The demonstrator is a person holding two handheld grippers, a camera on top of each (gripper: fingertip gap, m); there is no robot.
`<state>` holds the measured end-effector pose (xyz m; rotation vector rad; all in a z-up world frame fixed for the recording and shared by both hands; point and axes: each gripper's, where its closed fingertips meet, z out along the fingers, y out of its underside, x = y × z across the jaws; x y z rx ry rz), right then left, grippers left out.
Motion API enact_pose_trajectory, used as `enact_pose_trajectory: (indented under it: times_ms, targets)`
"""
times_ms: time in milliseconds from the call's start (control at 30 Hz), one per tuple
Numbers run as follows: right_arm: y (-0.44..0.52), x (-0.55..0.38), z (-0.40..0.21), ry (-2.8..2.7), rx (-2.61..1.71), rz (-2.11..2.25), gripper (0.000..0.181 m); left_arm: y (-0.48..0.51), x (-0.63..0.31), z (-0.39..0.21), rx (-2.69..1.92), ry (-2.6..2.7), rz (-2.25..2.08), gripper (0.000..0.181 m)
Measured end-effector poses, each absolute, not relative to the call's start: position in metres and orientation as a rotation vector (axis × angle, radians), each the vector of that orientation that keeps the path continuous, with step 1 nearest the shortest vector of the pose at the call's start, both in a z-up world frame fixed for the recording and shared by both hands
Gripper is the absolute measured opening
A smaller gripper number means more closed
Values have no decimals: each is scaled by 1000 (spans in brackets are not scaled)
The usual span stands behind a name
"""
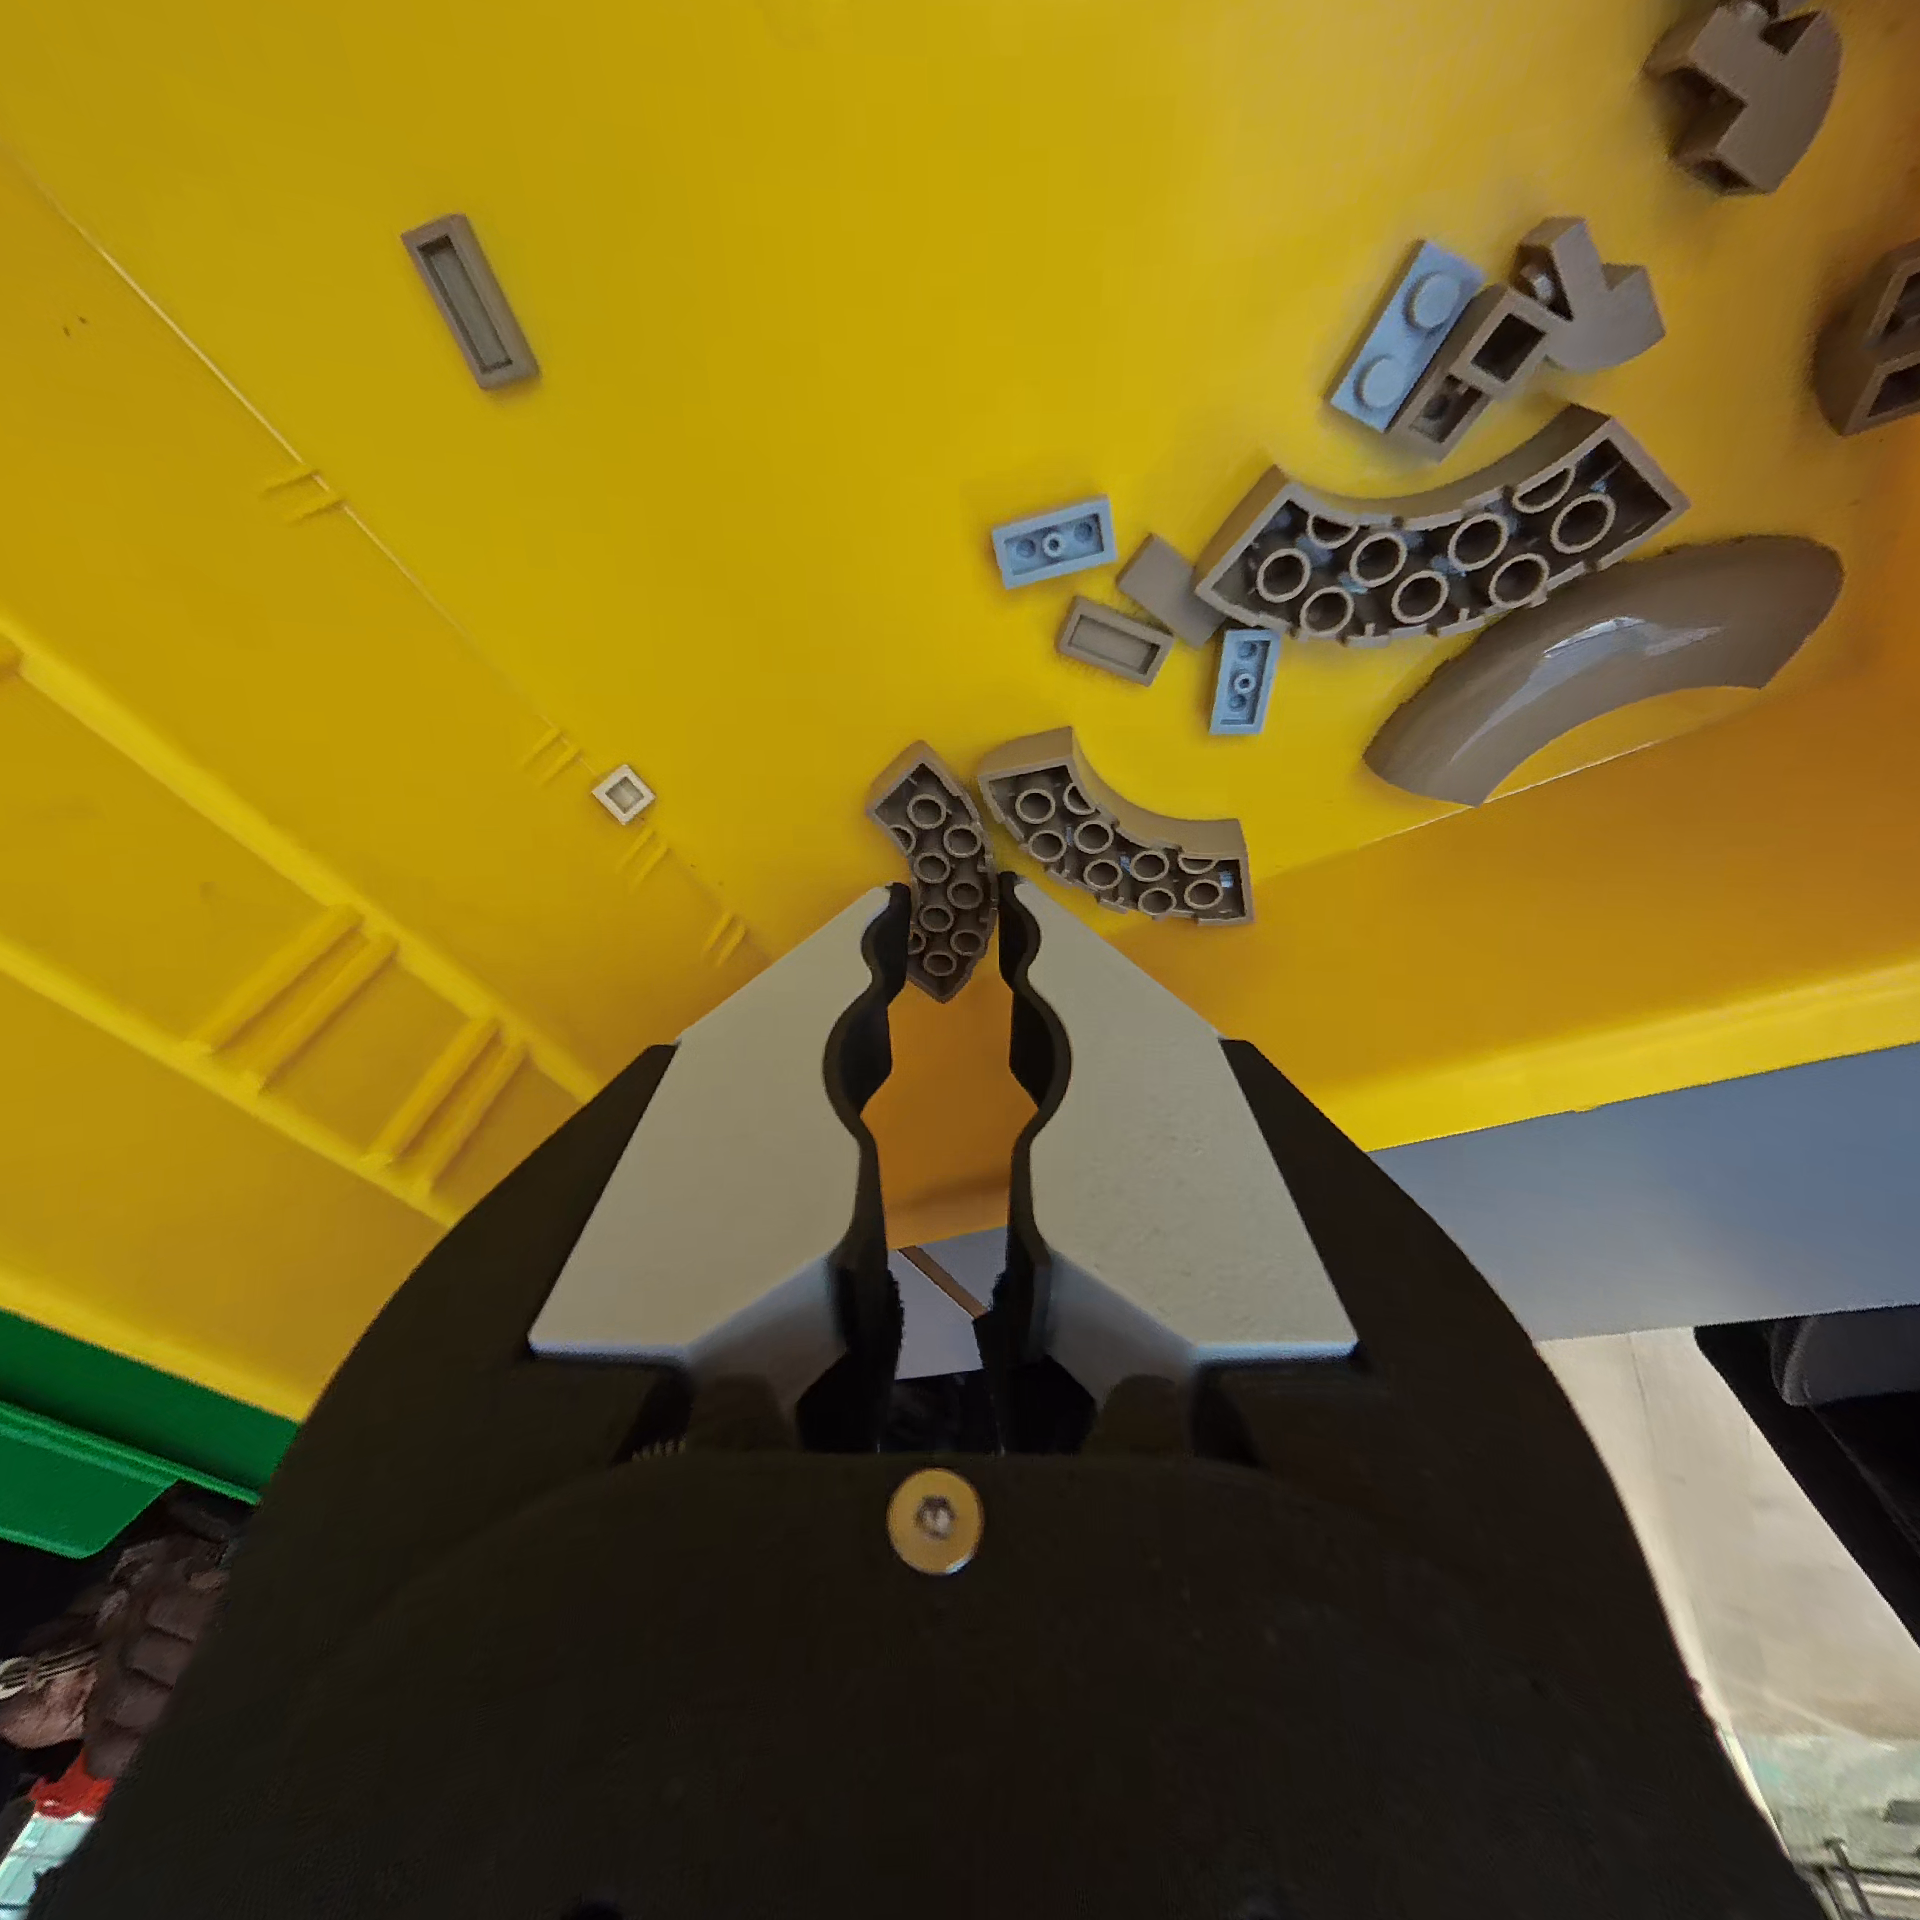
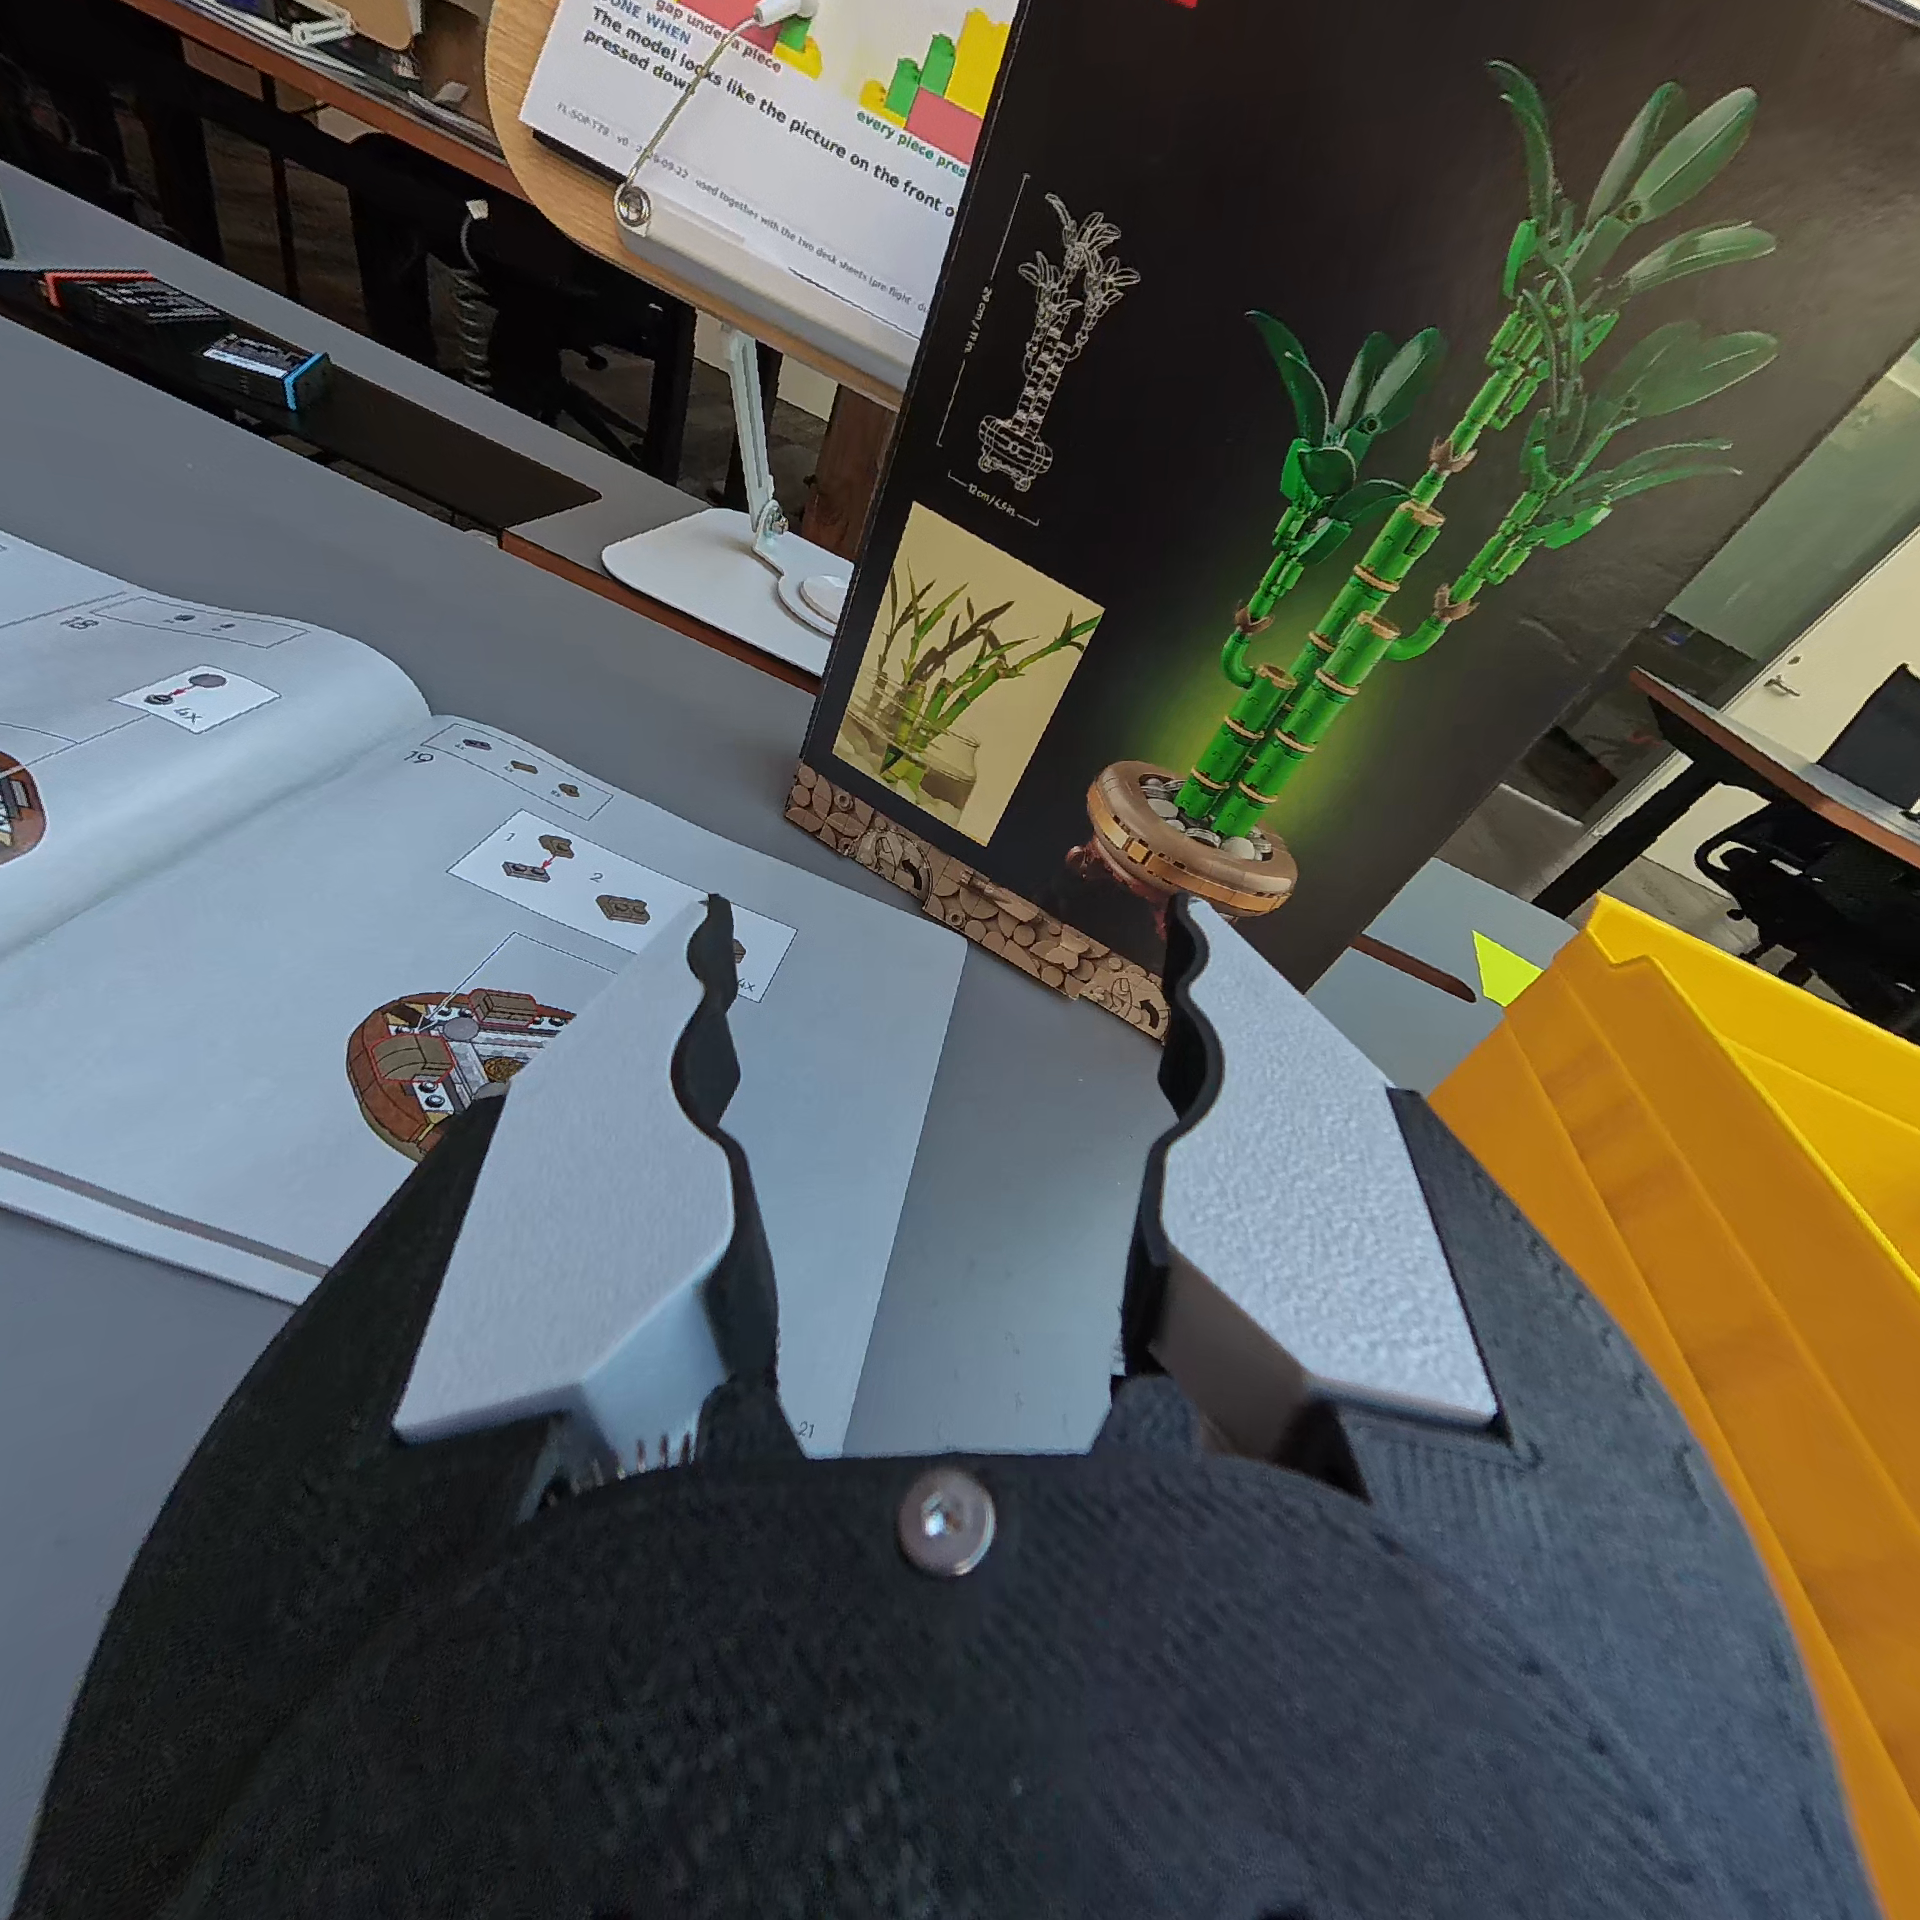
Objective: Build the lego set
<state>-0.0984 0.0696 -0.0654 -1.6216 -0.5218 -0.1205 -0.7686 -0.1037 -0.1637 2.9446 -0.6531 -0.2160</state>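
Observation:
In the left wrist view my left gripper (image 1: 950, 896) reaches into a yellow tray (image 1: 727, 416). Its fingertips sit on both sides of a small curved tan brick (image 1: 938, 878) that lies studs-down, and they touch it. A second curved tan brick (image 1: 1117, 836) lies just to its right. Two larger tan arch bricks (image 1: 1444, 545) (image 1: 1600, 665) lie farther right. In the right wrist view my right gripper (image 2: 945, 914) is open and empty above the grey table (image 2: 997, 1195), beside the open instruction booklet (image 2: 260, 935).
Small grey plates (image 1: 1051, 540) (image 1: 1405, 335), flat tan tiles (image 1: 470, 301) (image 1: 1114, 641) and chunky tan pieces (image 1: 1745, 94) are scattered in the tray. The set's box (image 2: 1299, 468) stands upright ahead of the right gripper. The yellow tray's outer wall (image 2: 1683, 1195) is at its right. The grippers' ends are close to 70 centimetres from one another.

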Motion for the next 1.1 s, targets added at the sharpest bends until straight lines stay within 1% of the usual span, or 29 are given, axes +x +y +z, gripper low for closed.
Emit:
enact_pose_trajectory:
  times_ms: [300, 533, 667, 800, 1100]
  targets:
    - [70, -99, -65, -527, -1620, -131, 82, -87, -772, -149, 3044, -776, -459, 14]
    - [70, -99, -65, -530, -1616, -128, 82, -58, -769, -121, 3195, -801, -697, 14]
    - [70, -100, -64, -531, -1614, -122, 82, -51, -767, -115, 3219, -805, -752, 14]
    - [69, -101, -64, -530, -1613, -112, 82, -51, -762, -118, 3223, -796, -691, 14]
    - [72, -101, -68, -536, -1627, -111, 82, -52, -735, -131, 3314, -691, -311, 14]
